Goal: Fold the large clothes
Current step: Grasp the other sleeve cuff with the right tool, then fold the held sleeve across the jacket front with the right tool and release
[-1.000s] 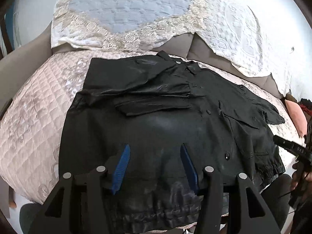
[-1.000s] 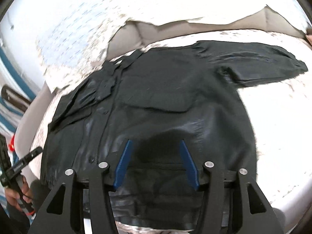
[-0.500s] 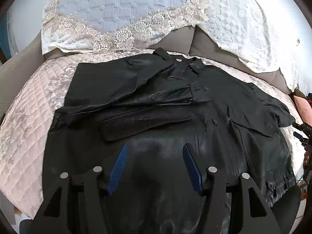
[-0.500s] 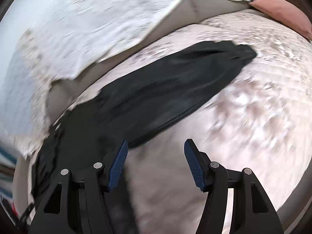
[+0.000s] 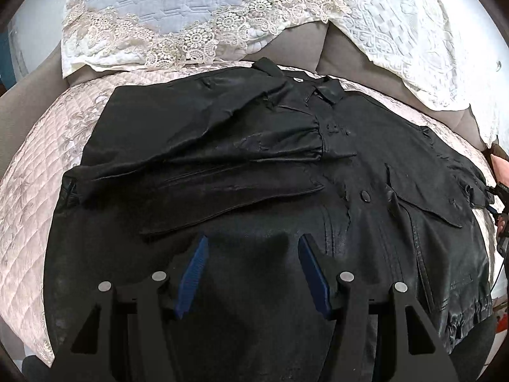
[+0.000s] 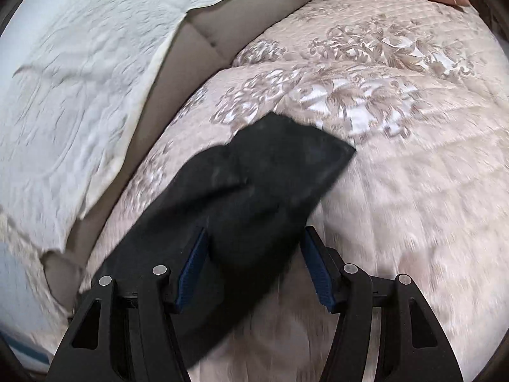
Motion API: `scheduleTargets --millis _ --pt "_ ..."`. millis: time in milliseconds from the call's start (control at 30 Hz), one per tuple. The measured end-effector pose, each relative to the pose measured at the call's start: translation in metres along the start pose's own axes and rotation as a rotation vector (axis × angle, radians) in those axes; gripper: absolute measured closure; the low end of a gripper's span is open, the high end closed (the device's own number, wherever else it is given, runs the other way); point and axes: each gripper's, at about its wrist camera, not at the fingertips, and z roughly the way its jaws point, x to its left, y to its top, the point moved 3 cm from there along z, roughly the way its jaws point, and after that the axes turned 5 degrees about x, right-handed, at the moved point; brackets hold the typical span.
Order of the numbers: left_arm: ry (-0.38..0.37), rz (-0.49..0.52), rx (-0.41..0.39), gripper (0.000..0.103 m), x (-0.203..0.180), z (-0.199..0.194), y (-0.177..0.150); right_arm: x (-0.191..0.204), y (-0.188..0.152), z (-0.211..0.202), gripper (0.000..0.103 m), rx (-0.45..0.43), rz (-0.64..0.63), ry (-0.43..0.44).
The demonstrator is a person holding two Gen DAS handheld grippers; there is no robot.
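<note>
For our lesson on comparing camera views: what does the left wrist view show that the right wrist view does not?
Only the left wrist view shows the black jacket's collar, buttons, and the sleeve folded across its front. Only the right wrist view shows the other sleeve's end stretched out on the quilt. Both show open blue-padded jaws, the white lace cover and the quilt.

Home living room: grey sofa point(image 5: 299, 44), quilted cover point(image 6: 397, 191), lace throw point(image 5: 197, 35).
</note>
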Motion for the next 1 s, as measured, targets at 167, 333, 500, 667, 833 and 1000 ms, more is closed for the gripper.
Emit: scheduleTargets --millis 167,333,500,667,833,1000 --pt "0.0 -0.019 0.0 0.042 0.005 -0.003 -0.003 0.018 0.013 -0.005 0.099 0.026 -0.023 0.026" --pt "-0.008 -0.036 -0.02 0.042 0.015 -0.013 -0.007 0.084 0.001 -0.056 0.1 -0.035 -0.195 0.122" --pt "-0.026 -0.071 -0.03 0.042 0.026 -0.018 -0.01 0.18 -0.04 -0.104 0.1 -0.052 -0.404 0.255" --pt "-0.05 -0.094 -0.056 0.042 0.036 -0.028 -0.015 0.279 -0.121 -0.111 0.1 0.03 -0.632 0.368" --pt "-0.056 -0.116 -0.071 0.042 0.05 -0.033 -0.018 0.341 -0.219 -0.069 0.1 0.19 -0.796 0.401" --pt "-0.055 -0.143 -0.072 0.042 0.066 -0.034 -0.023 0.368 -0.307 0.001 0.094 0.381 -0.881 0.359"
